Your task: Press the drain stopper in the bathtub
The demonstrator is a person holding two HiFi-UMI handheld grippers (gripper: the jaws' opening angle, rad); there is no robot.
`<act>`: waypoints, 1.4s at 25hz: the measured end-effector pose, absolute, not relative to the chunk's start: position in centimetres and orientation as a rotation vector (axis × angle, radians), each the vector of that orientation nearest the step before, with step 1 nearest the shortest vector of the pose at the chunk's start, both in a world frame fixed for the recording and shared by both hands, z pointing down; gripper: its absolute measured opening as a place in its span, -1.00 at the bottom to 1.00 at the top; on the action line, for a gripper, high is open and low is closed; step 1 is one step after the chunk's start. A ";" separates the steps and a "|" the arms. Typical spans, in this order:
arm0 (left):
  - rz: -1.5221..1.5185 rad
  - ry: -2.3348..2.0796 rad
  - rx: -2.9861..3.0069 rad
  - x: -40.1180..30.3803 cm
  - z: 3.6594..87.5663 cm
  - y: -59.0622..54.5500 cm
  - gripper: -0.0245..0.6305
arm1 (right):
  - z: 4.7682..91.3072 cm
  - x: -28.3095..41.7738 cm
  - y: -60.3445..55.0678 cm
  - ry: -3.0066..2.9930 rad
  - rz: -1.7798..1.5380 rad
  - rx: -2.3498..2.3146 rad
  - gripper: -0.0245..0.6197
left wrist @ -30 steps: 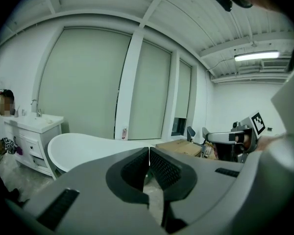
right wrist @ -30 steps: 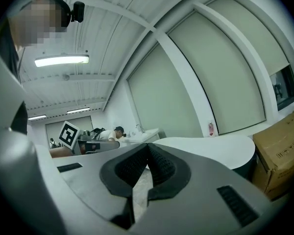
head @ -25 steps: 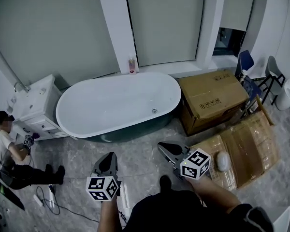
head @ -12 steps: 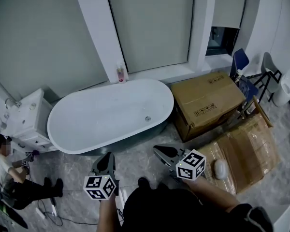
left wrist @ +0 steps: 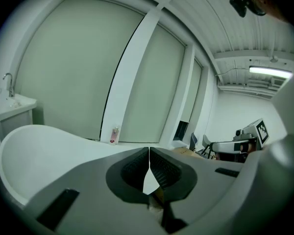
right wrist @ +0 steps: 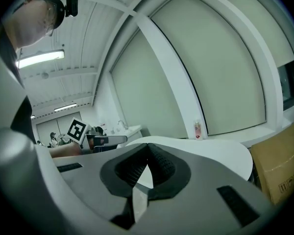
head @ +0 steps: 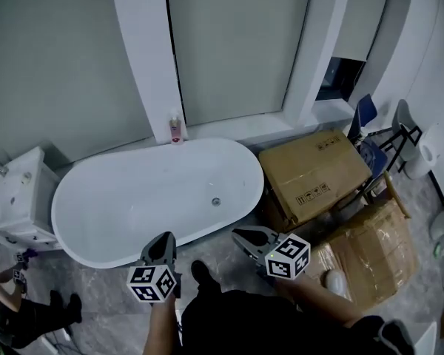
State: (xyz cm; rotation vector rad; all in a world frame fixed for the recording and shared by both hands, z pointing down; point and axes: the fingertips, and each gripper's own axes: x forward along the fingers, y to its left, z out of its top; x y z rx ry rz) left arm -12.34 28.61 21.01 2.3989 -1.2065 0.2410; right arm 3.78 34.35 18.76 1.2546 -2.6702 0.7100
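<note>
The white oval bathtub (head: pixel 118 205) lies ahead of me in the head view, with the small round drain stopper (head: pixel 216 201) on its floor toward the right end. My left gripper (head: pixel 165 237) is held just short of the tub's near rim, jaws shut and empty. My right gripper (head: pixel 237 233) hovers by the tub's right end, also shut on nothing. In the left gripper view the jaws (left wrist: pixel 149 148) meet at their tips, with the tub rim (left wrist: pixel 49 136) beyond. The right gripper view shows its jaws (right wrist: pixel 148 145) closed before the tub (right wrist: pixel 210 153). The stopper is hidden in both gripper views.
A pink bottle (head: pixel 177 128) stands on the window ledge behind the tub. A white vanity with a sink (head: pixel 15 191) is at the left. Cardboard boxes (head: pixel 314 168) and flattened cardboard (head: pixel 370 250) crowd the right, with chairs (head: pixel 370 135) beyond. A person (head: pixel 22 313) sits on the floor at lower left.
I have stepped closer to the tub, which now sits lower and further left in the head view. Both grippers stay shut and held out in front.
</note>
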 end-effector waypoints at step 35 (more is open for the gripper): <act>0.478 -1.292 2.194 -5.5 27.6 -5.7 -0.86 | 31.1 8.8 -2.1 -2.517 1.000 0.908 -0.88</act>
